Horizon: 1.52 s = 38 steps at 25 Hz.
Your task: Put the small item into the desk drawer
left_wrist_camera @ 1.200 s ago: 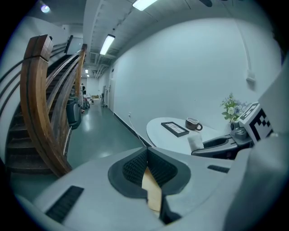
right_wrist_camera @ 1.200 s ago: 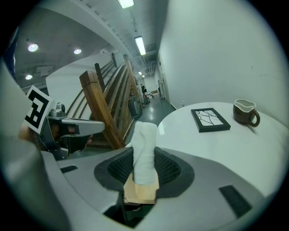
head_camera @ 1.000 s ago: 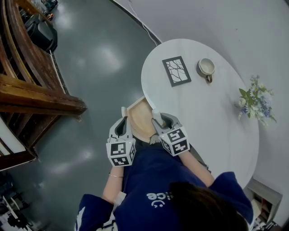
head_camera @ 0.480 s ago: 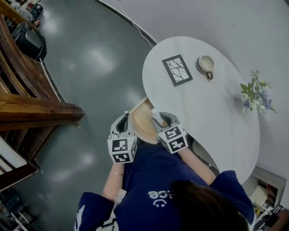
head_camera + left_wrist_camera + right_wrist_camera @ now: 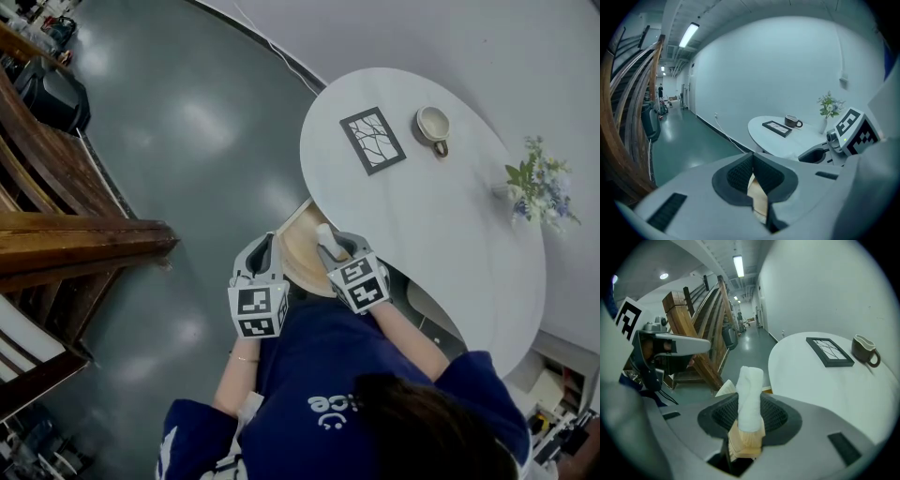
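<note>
Table (image 5: pixel 450 234): white, oval top, on a grey glossy floor (image 5: pixel 187 122); used as the landmark for the places below.
Drawer (image 5: pixel 302 253): pulled out from under the near-left edge of the table, light wood inside, open to above.
Small item (image 5: pixel 324 234): white soft roll, about upright, held over the open drawer, just off the table edge.
Right gripper (image 5: pixel 330 247): jaws clamped on the lower part of the small item (image 5: pixel 750 394), upper part standing out past the tips; tilted down toward the drawer, at the near edge of the table.
Left gripper (image 5: pixel 264 246): jaws together, pads meeting at the tips (image 5: pixel 753 161), nothing held; only light wood seen through the slit below the tips; off the table, just beside the left side of the drawer.
Picture frame (image 5: pixel 373 141): dark, lying flat on the far-left part of the table.
Cup (image 5: pixel 433 125): on the far part of the table, just right of the picture frame.
Flowers (image 5: pixel 539 187): standing near the right edge of the table.
Wooden staircase (image 5: pixel 56 234): well apart from the table, across the floor to the left.
Person (image 5: pixel 356 403): dark blue top, at the near side of the table.
</note>
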Motion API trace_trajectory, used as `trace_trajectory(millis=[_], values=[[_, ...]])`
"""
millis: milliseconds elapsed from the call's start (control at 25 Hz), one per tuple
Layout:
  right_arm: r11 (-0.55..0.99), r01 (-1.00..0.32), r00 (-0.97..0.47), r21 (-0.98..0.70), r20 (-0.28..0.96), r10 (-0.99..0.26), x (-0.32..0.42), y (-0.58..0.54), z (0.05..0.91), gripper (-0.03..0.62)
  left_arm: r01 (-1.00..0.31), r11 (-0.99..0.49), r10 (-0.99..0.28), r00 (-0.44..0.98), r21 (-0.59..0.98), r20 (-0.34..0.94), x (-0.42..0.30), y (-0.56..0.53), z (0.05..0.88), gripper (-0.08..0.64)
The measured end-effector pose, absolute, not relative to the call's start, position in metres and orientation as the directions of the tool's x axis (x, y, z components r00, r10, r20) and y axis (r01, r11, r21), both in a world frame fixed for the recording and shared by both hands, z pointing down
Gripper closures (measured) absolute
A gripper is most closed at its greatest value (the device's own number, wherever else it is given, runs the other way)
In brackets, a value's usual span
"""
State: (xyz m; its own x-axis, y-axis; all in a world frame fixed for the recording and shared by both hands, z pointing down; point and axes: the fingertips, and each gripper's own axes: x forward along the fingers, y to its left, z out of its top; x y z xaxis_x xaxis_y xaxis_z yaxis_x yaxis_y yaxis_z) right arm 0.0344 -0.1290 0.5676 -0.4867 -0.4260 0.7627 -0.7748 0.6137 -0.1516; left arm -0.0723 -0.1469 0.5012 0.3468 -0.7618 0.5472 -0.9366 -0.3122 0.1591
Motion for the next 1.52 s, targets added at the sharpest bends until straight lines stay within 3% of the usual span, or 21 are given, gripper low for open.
trace_trajectory(millis=[1520], values=[[0.661, -0.739, -0.384, -0.13, 0.888, -0.253, 0.013, -0.114, 0.671, 0.448, -0.942, -0.293, -0.702, 0.329, 0.165, 0.632, -0.108, -0.125, 0.532, 0.557]])
